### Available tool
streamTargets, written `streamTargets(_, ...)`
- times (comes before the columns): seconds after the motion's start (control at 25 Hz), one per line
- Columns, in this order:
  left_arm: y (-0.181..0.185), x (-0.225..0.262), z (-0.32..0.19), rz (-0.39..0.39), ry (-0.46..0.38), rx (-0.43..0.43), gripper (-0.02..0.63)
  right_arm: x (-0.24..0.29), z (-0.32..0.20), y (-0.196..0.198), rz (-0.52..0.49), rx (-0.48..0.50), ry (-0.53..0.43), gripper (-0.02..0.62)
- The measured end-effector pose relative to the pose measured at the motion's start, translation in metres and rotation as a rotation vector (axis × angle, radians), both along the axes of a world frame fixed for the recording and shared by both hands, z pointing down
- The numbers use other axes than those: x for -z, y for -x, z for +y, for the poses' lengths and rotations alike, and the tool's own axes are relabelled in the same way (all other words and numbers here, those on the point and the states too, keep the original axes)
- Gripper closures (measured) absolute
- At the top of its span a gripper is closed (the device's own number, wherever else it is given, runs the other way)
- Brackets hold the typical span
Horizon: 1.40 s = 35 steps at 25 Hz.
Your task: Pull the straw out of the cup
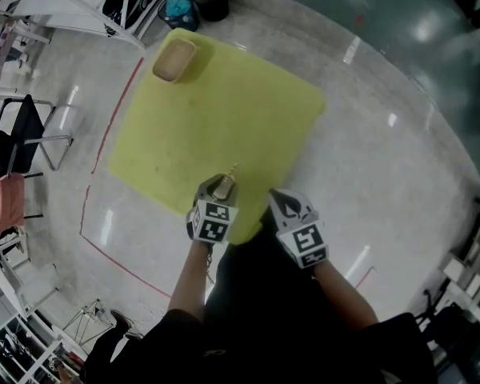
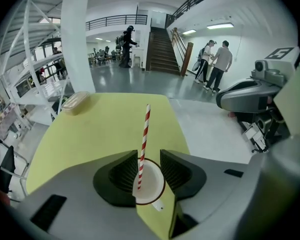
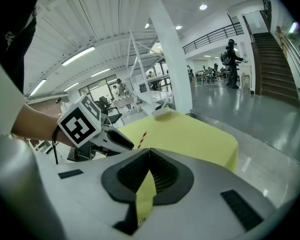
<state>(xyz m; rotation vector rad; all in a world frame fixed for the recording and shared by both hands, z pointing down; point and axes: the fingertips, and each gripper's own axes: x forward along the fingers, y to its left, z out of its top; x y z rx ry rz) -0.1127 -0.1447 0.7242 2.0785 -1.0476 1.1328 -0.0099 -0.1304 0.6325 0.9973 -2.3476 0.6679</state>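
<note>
A white paper cup (image 2: 151, 188) stands near the front edge of the yellow table (image 2: 100, 129), with a red-and-white striped straw (image 2: 144, 136) upright in it. My left gripper (image 2: 149, 160) reaches down over the cup, open, with the cup between its jaws and the pads close beside the rim. In the head view the left gripper (image 1: 218, 187) is at the table's near edge, and the straw tip (image 1: 233, 169) pokes out ahead of it. My right gripper (image 1: 280, 200) hovers just to the right, shut and holding nothing; its own view shows its tips (image 3: 149, 151) meeting.
A shallow tan container (image 1: 174, 60) sits at the table's far corner. Two dark bins (image 1: 195, 6) stand beyond it, and a folding chair (image 1: 24, 130) to the left. Red tape lines (image 1: 104, 142) mark the floor. People (image 2: 217, 64) stand far off by a staircase.
</note>
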Motion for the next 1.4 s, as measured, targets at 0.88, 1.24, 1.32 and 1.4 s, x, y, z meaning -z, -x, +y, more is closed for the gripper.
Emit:
streamTargets(0.88,-0.009,-0.023,-0.015,-0.041,0.038,-0.006,0.44,-0.004,-0.007,-0.024,0.018,-0.037,0.009,0.578)
streamTargets(1.24,-0.007,-0.024,-0.014,-0.058,0.039,0.015,0.453,-0.003,-0.005,-0.027,0.024,-0.028,0.005,0.578)
streamTargets(1.32,-0.006,-0.024,-0.016,-0.065,0.034,0.015,0.463,-0.003,-0.007,-0.028,0.025,-0.027,0.004,0.578)
streamTargets(1.4,-0.006,-0.025,-0.017,-0.07,0.031,0.015,0.476,-0.003,-0.007,-0.029,0.025,-0.029,0.005,0.578)
